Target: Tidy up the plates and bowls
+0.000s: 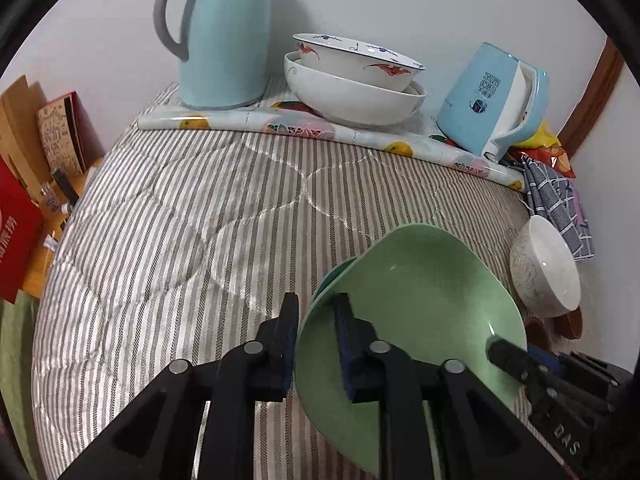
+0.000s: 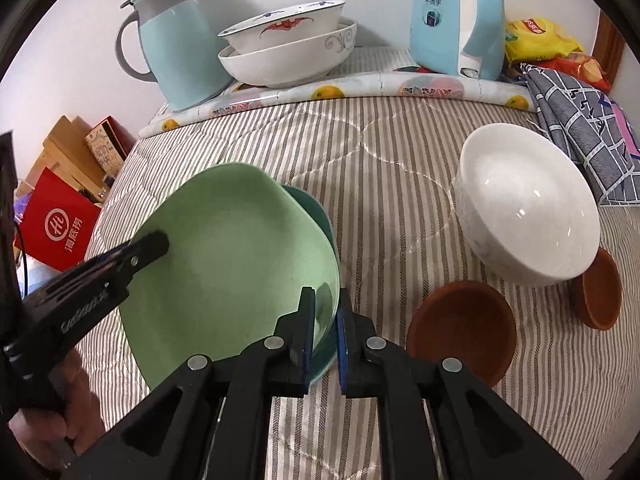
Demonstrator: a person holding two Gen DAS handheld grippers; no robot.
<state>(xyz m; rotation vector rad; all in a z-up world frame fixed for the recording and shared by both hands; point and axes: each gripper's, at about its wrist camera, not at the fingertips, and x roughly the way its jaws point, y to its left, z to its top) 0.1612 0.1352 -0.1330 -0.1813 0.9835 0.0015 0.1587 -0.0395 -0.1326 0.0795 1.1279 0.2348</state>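
Observation:
A light green plate (image 1: 420, 300) (image 2: 236, 264) lies on top of a darker teal plate (image 2: 316, 216) on the striped cloth. My left gripper (image 1: 318, 316) is shut on the left rim of the green plate; it also shows in the right wrist view (image 2: 154, 246). My right gripper (image 2: 326, 308) is shut on the right rims of the stacked plates; one of its fingers (image 1: 504, 354) shows in the left wrist view. A white bowl (image 2: 528, 216) (image 1: 546, 266) lies tilted to the right. Two brown saucers (image 2: 464, 328) (image 2: 600, 290) sit near it.
At the back, two stacked white bowls (image 1: 356, 80) (image 2: 288, 48), a light blue thermos jug (image 1: 224, 36) (image 2: 176, 52) and a blue kettle (image 1: 492, 100) (image 2: 456, 20) stand on a fruit-print mat. A checked cloth (image 2: 580, 128) and snack bags (image 2: 536, 40) lie right. Boxes (image 2: 60, 224) stand left.

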